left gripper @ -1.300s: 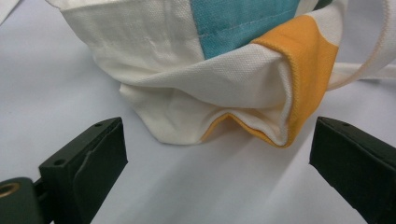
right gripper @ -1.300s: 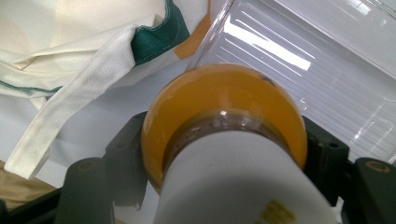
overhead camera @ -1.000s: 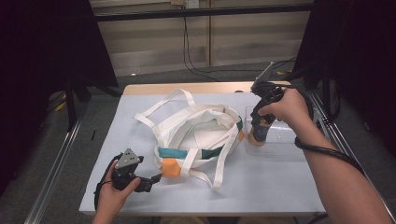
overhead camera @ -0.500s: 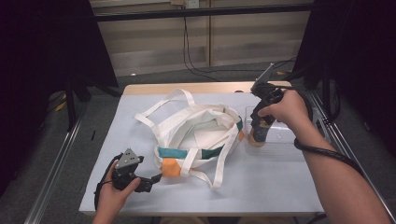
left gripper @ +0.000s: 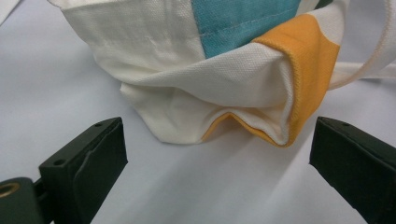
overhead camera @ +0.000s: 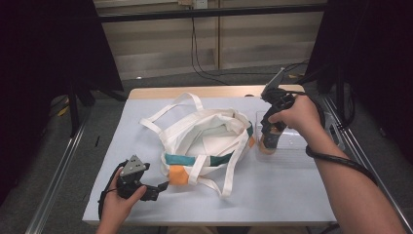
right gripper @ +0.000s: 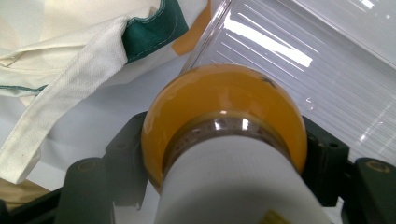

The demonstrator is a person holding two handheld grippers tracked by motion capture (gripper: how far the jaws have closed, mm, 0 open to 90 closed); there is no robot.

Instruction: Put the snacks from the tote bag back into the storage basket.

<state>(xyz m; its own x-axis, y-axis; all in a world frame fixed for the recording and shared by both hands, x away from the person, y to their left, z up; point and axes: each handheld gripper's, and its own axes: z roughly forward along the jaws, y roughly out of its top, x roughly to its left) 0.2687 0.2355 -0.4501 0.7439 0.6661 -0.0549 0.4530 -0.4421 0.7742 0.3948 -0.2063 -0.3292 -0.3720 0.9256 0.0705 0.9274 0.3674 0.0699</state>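
Bottle (right gripper: 224, 121) of orange liquid is what we are holding in our right gripper (overhead camera: 269, 141), its two black jaws pressing on either side of the rounded orange part just past the white label. In the high view we are keeping the bottle (overhead camera: 268, 143) upright at the left end of a clear plastic tray (overhead camera: 297, 146) on the right side of the table (overhead camera: 292, 195), with the right hand (overhead camera: 297, 117) wrapping the gripper from above. Whether the bottle's base is resting on the tray or hanging just over it, we cannot tell. In the right gripper view the ribbed clear tray (right gripper: 299, 60) is lying behind the bottle, and the cloth bag (right gripper: 70, 46) with its dark green edge is lying just beside it.

We are seeing the white cloth bag (overhead camera: 207, 141) spread out in the middle of the table, mouth open, straps sprawling around it, with a teal band and an orange patch along its near edge.

At the near left, our left hand (overhead camera: 119, 204) is holding the left gripper (overhead camera: 163, 186) low over the table, pointing at the bag's orange corner. In the left gripper view we are keeping its jaws spread wide, the bag's folded corner (left gripper: 243, 93) lying just ahead of them and touching neither.
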